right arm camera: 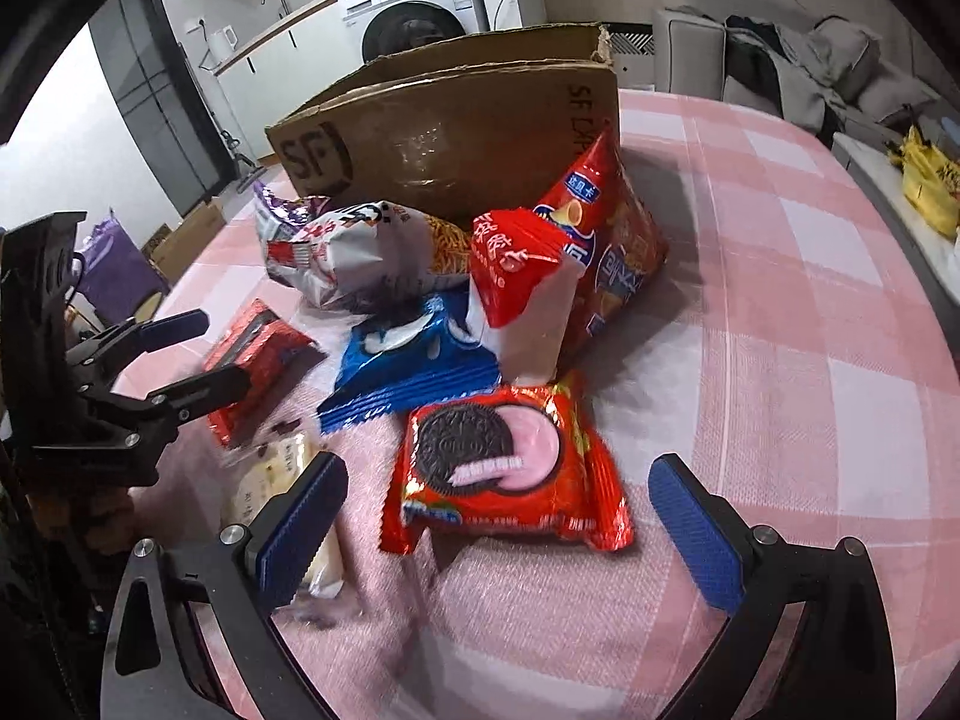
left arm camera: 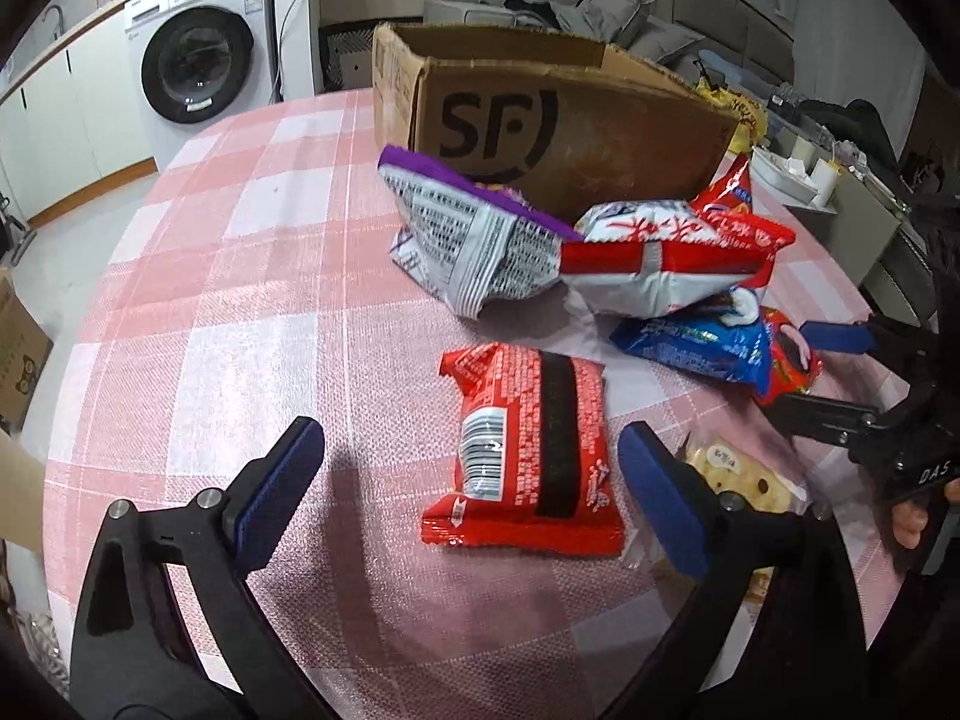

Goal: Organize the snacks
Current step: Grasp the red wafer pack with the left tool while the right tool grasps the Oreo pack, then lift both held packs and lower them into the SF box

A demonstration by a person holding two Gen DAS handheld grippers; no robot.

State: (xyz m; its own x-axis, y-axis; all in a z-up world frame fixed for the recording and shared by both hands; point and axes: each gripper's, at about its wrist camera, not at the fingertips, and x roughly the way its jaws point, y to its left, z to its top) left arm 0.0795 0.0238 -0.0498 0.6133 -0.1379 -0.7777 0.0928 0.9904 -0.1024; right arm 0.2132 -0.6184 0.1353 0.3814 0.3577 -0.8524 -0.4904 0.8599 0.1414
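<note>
Both tongs apart: left tongs [left arm camera: 471, 495] straddling flat red foil packet [left arm camera: 525, 450], long axis pointing ahead; right tongs [right arm camera: 498, 531] likewise bracketing red cookie pack [right arm camera: 510, 468].

The left wrist camera is looking low and close across the pink checked tablecloth [left arm camera: 240, 300] toward the SF cardboard box [left arm camera: 576, 144], facing its printed side. The right wrist camera is facing the same box [right arm camera: 468, 138] from nearer its other corner, and both views are sharing the snack pile in front of it.
</note>
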